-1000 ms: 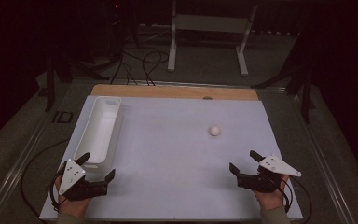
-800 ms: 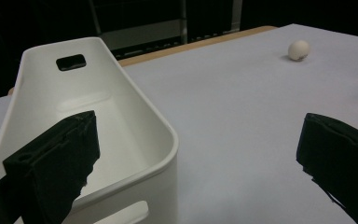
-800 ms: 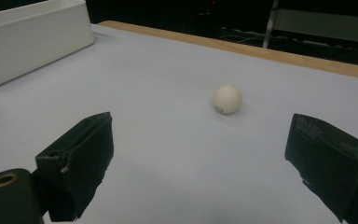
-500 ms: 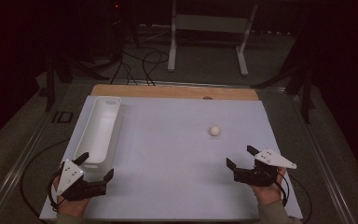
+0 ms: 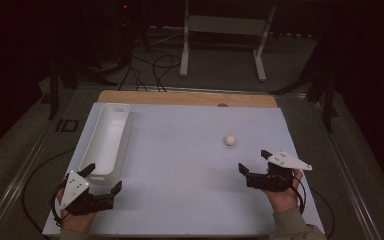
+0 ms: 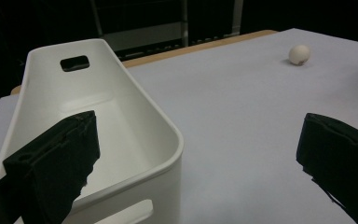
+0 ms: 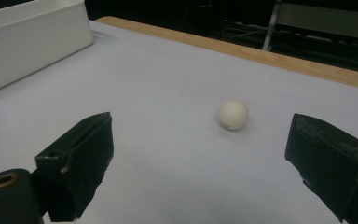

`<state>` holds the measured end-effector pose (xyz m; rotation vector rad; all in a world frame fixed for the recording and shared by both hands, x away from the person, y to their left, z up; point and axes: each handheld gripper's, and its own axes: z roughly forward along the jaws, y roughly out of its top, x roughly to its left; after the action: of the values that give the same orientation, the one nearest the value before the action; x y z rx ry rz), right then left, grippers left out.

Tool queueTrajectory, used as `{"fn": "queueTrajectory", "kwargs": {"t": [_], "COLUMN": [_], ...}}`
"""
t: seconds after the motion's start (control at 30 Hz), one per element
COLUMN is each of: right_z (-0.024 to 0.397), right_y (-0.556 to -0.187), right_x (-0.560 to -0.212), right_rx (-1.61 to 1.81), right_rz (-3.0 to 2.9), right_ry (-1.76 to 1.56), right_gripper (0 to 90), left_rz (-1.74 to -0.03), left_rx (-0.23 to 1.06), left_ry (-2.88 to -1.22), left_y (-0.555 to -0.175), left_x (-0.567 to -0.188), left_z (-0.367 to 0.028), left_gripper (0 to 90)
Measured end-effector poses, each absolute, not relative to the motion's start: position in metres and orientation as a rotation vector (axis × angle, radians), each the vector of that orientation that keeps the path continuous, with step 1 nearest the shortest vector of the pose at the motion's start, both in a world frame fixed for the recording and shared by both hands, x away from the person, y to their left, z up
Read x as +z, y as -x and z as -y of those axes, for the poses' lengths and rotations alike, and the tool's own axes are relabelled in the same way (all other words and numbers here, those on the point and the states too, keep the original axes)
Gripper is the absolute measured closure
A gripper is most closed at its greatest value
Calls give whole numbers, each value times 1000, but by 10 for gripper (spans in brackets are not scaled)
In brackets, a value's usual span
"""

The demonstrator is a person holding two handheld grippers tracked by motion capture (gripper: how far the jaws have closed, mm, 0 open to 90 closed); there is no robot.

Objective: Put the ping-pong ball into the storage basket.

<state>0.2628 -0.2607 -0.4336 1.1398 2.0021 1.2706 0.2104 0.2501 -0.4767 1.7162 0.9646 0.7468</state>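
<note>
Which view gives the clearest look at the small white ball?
The right gripper view: the ball sits close ahead, framed between that gripper's open jaws, lying free on the white table. In the high view it is a small pale dot beyond the right gripper; the left gripper view shows it small and far off.

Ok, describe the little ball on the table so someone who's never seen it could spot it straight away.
On the pale sheet covering the table, look right of centre, just ahead of the open right gripper. The small off-white round ball lies there alone, well apart from the long white plastic bin at the left; nothing else there is round.
</note>
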Motion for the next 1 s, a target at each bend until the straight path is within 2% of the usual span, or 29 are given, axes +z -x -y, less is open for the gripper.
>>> {"fn": "queueTrajectory", "kwargs": {"t": [1.0], "right_z": [259], "right_y": [-288], "right_x": [-428], "right_rx": [1224], "right_rz": [-2048], "right_ry": [-1189], "right_gripper": [74], "left_rz": [-970], "left_rx": [704], "left_ry": [-1732], "left_y": [-218], "left_x": [-485], "left_z": [-253], "left_gripper": [0]}}
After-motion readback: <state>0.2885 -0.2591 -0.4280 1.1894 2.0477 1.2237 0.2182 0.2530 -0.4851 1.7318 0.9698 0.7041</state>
